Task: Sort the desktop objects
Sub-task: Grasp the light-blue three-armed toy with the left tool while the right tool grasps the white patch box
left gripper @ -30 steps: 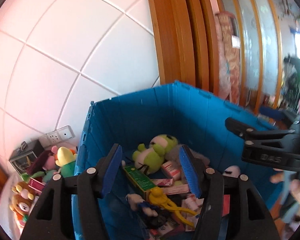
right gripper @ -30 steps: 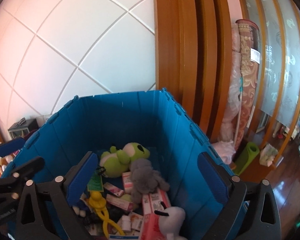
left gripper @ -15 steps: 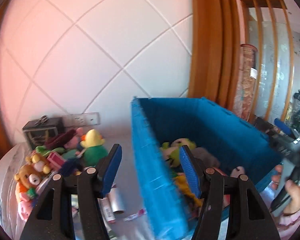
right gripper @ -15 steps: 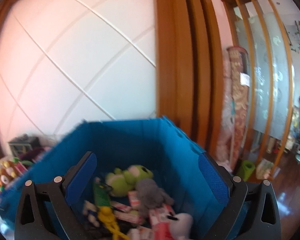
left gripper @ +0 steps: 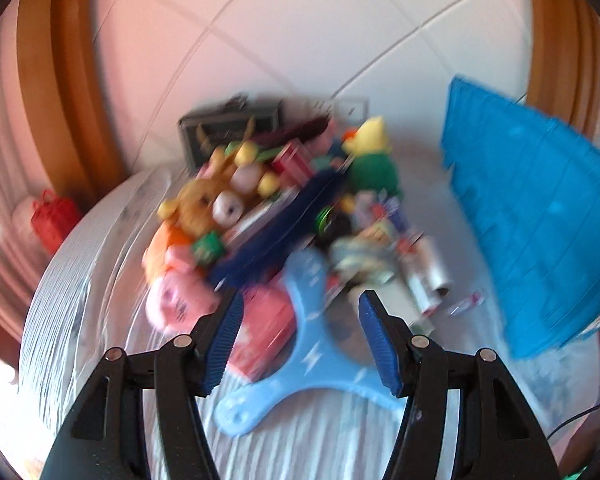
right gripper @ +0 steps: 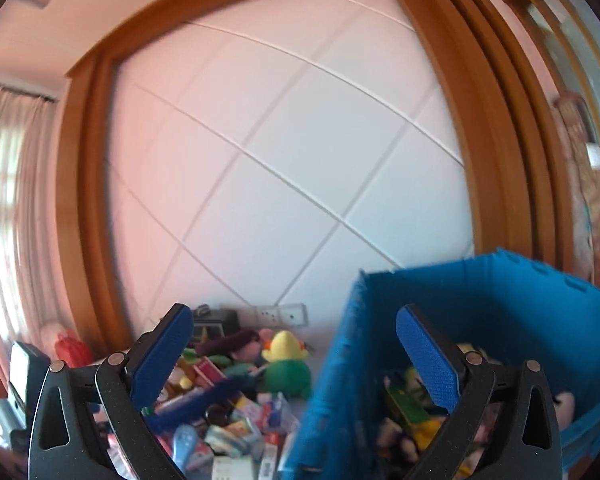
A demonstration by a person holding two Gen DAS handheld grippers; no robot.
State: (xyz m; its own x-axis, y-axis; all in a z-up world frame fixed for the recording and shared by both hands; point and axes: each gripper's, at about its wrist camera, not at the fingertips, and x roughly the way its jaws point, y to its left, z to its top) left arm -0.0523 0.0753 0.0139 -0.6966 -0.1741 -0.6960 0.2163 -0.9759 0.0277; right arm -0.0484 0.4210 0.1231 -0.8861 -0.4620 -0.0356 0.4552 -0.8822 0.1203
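Observation:
A blurred pile of toys and small boxes (left gripper: pixel 284 216) lies on the white table. It holds a brown bear plush (left gripper: pixel 204 204), a yellow-headed green plush (left gripper: pixel 372 160), a pink plush (left gripper: pixel 176 304) and a light blue boomerang-shaped toy (left gripper: pixel 312 348). My left gripper (left gripper: pixel 300 336) is open and empty, just above the boomerang toy. The blue bin (left gripper: pixel 540 216) stands to the right. In the right wrist view my right gripper (right gripper: pixel 296 360) is open and empty, over the bin's left wall (right gripper: pixel 332 392); the bin holds several toys (right gripper: pixel 412 420).
A dark box (left gripper: pixel 228 128) and a wall socket (right gripper: pixel 280 314) sit at the back by the tiled wall. A red bag (left gripper: pixel 54 216) lies at the far left near a wooden frame. A foil roll (left gripper: pixel 428 276) lies between the pile and the bin.
Both grippers swung left, away from the bin. The left one now faces the toy pile on the table instead of the bin. Both stay open and empty.

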